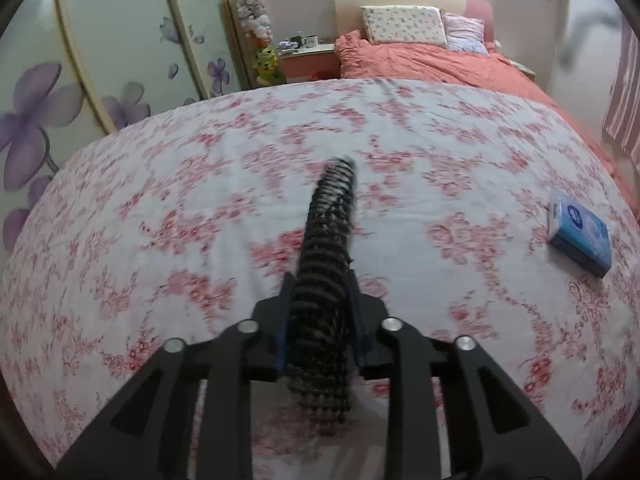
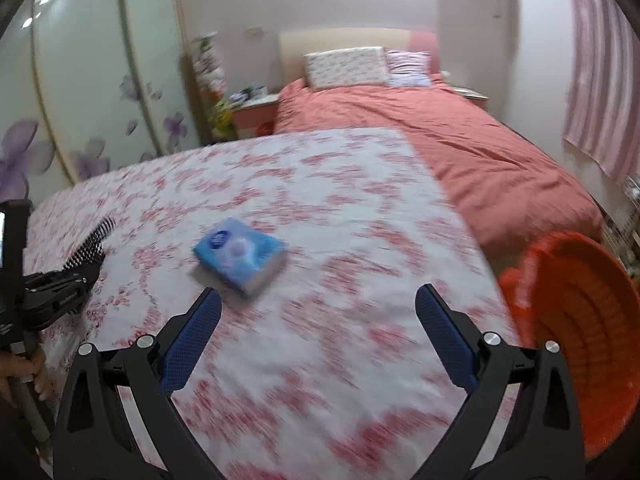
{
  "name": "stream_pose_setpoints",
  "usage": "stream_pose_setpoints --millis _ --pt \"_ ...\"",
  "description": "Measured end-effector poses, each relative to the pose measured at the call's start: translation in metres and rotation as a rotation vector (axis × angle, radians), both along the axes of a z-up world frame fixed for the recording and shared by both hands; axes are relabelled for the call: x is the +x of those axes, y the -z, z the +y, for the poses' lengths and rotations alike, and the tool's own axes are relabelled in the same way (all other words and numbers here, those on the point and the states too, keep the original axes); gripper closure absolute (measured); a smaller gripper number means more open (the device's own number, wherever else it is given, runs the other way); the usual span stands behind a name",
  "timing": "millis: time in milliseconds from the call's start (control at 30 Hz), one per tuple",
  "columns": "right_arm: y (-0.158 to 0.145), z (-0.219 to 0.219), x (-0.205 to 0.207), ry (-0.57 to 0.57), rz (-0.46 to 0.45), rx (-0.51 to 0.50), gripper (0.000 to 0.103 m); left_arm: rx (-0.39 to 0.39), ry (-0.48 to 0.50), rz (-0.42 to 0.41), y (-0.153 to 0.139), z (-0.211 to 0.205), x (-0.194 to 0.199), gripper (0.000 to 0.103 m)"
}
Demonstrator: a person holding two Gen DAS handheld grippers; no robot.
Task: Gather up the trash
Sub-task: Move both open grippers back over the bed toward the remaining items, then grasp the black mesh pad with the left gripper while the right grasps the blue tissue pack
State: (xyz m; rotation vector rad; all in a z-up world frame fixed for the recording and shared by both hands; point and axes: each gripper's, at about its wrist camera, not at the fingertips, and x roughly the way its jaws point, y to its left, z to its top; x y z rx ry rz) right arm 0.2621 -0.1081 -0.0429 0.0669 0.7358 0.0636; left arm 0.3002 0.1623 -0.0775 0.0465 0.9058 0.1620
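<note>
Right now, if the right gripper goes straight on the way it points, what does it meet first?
Probably the flowered bedspread. The open right gripper has bare cloth ahead; the blue tissue pack lies just left of that line, though depth is unclear, and the orange basket is off to the right.

Floral sheet [image 1: 200,220], salmon duvet [image 2: 460,140], pillows [image 1: 404,24]

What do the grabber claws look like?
Each gripper is matte black plastic, with flat linkage bars joined by shiny silver round bolts. The right gripper has two long fingers lined with bumpy blue pads. The left gripper shows thin blue edges on its pads.
</note>
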Motion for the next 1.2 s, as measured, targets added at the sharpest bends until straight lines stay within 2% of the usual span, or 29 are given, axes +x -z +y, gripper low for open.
stream_pose_setpoints --millis 233,467,567,600,667,767,967,1133,1200 --pt "0.017 0.041 0.050 -0.101 0.065 -0.118 0.006 -0.073 -0.001 -0.003 0.000 0.011 -0.003 0.071" --pt "0.024 0.052 0.071 -0.164 0.112 -0.152 0.007 -0.095 -0.001 -0.005 0.001 0.015 -0.003 0.071" --pt "0.027 0.055 0.075 -0.195 0.143 -0.137 0.016 -0.104 -0.002 -0.007 0.001 0.015 -0.001 0.071" --pt "0.028 0.056 0.075 -0.211 0.155 -0.128 0.022 -0.105 -0.002 -0.007 0.001 0.015 -0.002 0.071" --pt "0.029 0.057 0.076 -0.220 0.164 -0.108 0.026 -0.105 -0.002 -0.007 0.001 0.016 -0.002 0.071" --pt "0.029 0.056 0.072 -0.204 0.168 -0.085 0.031 -0.110 -0.002 -0.008 0.001 0.016 -0.002 0.070" --pt "0.031 0.050 0.057 -0.146 0.176 -0.080 0.033 -0.116 -0.002 -0.009 0.001 0.015 -0.002 0.070" --pt "0.030 0.035 0.033 0.038 0.210 -0.061 0.033 -0.124 -0.002 -0.011 0.000 0.016 -0.002 0.070" --pt "0.030 0.034 0.024 0.069 0.214 -0.047 0.033 -0.127 -0.002 -0.011 0.001 0.016 -0.001 0.070"
